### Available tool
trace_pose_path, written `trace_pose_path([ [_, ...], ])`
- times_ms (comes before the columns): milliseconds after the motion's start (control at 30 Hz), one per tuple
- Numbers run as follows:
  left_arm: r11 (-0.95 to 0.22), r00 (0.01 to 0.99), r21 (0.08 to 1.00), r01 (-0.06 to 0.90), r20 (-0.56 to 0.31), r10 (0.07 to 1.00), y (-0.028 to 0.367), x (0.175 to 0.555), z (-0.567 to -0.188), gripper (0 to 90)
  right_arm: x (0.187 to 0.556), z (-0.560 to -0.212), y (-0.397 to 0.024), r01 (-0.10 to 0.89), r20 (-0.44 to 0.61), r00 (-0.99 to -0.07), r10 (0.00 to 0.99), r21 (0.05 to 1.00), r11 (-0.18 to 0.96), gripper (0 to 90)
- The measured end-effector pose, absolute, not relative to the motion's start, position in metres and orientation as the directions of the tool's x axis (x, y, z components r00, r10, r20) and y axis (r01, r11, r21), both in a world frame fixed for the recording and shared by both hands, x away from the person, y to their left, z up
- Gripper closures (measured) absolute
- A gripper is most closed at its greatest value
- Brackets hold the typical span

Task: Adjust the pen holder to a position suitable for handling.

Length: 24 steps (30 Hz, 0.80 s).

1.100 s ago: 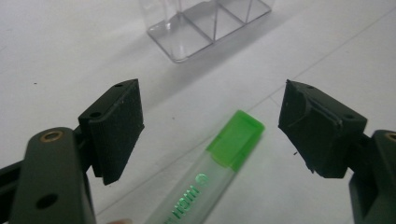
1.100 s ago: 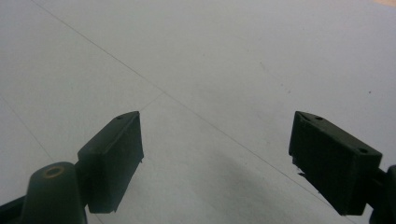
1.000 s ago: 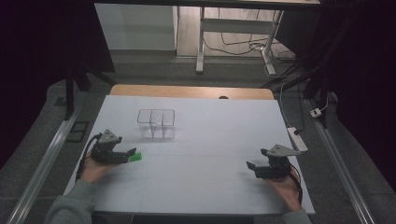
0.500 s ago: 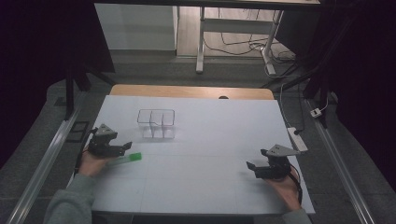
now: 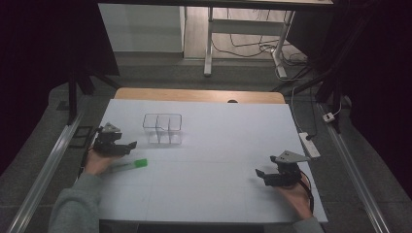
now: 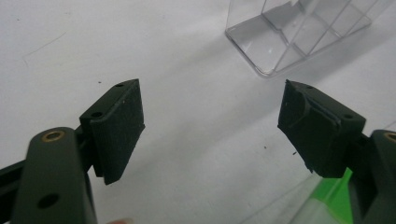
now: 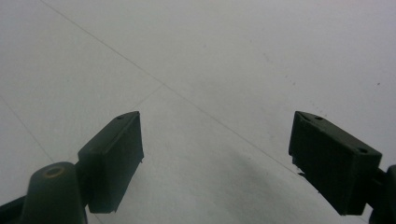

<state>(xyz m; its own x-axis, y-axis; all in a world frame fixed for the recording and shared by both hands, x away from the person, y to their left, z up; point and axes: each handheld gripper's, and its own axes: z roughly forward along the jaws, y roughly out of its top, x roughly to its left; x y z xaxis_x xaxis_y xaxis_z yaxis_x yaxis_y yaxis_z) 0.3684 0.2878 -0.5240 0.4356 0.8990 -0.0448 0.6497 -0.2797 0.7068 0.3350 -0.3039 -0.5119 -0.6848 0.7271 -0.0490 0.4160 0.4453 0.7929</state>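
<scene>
my left gripper (image 5: 127,144) hovers with jaws spread and empty just beside the green-capped tube (image 5: 127,165) lying on the white table (image 5: 214,145), near the clear divided box (image 5: 163,128). right gripper (image 5: 261,174), spread too, waits well apart. nothing boxed yet; pickup and placement remain.

Qty 1: green-capped tube (image 5: 127,165), lower left of high view. Qty 1: clear divided box (image 5: 163,128), upper left-centre, approx. 3 compartments. Qty 2: grippers, left (image 5: 130,144) & right (image 5: 259,173).
</scene>
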Motion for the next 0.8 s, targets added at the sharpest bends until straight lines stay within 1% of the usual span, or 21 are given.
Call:
trace_pose_path([
  [167, -0.278, 0.427, 0.699, 0.659, -0.043, 0.903, 0.288, 0.380, -0.525, 23.9, 0.335, -0.512, -0.304, 0.417, -0.055, -0.681, 0.731, 0.791, 0.448, 17.0],
  [367, -0.283, 0.436, 0.699, 0.657, -0.047, 0.899, 0.285, 0.392, -0.524, 28.1, 0.335, -0.511, -0.305, 0.419, -0.046, -0.683, 0.729, 0.793, 0.442, 17.0],
  [567, -0.301, 0.452, 0.699, 0.648, -0.035, 0.891, 0.279, 0.400, -0.524, 36.1, 0.335, -0.511, -0.305, 0.417, -0.043, -0.686, 0.726, 0.794, 0.442, 17.2],
  [600, -0.299, 0.451, 0.702, 0.647, -0.035, 0.892, 0.278, 0.401, -0.525, 38.7, 0.335, -0.511, -0.305, 0.417, -0.044, -0.686, 0.726, 0.793, 0.443, 17.2],
  [633, -0.301, 0.456, 0.701, 0.647, -0.039, 0.889, 0.278, 0.402, -0.525, 44.7, 0.335, -0.511, -0.305, 0.418, -0.045, -0.686, 0.726, 0.792, 0.444, 17.1],
  [667, -0.304, 0.461, 0.700, 0.646, -0.041, 0.886, 0.277, 0.402, -0.525, 48.3, 0.336, -0.511, -0.305, 0.419, -0.045, -0.686, 0.726, 0.792, 0.444, 17.1],
  [700, -0.311, 0.465, 0.697, 0.646, -0.036, 0.885, 0.276, 0.403, -0.525, 48.3, 0.336, -0.511, -0.305, 0.419, -0.045, -0.686, 0.726, 0.792, 0.444, 17.1],
  [733, -0.316, 0.468, 0.697, 0.644, -0.033, 0.883, 0.275, 0.403, -0.525, 53.5, 0.336, -0.511, -0.305, 0.419, -0.044, -0.686, 0.727, 0.793, 0.443, 17.1],
  [767, -0.317, 0.470, 0.697, 0.643, -0.032, 0.882, 0.274, 0.403, -0.525, 67.2, 0.336, -0.511, -0.305, 0.419, -0.043, -0.685, 0.727, 0.793, 0.442, 17.1],
  [800, -0.319, 0.471, 0.697, 0.642, -0.031, 0.881, 0.274, 0.403, -0.525, 73.1, 0.336, -0.511, -0.305, 0.419, -0.043, -0.685, 0.727, 0.794, 0.441, 17.1],
])
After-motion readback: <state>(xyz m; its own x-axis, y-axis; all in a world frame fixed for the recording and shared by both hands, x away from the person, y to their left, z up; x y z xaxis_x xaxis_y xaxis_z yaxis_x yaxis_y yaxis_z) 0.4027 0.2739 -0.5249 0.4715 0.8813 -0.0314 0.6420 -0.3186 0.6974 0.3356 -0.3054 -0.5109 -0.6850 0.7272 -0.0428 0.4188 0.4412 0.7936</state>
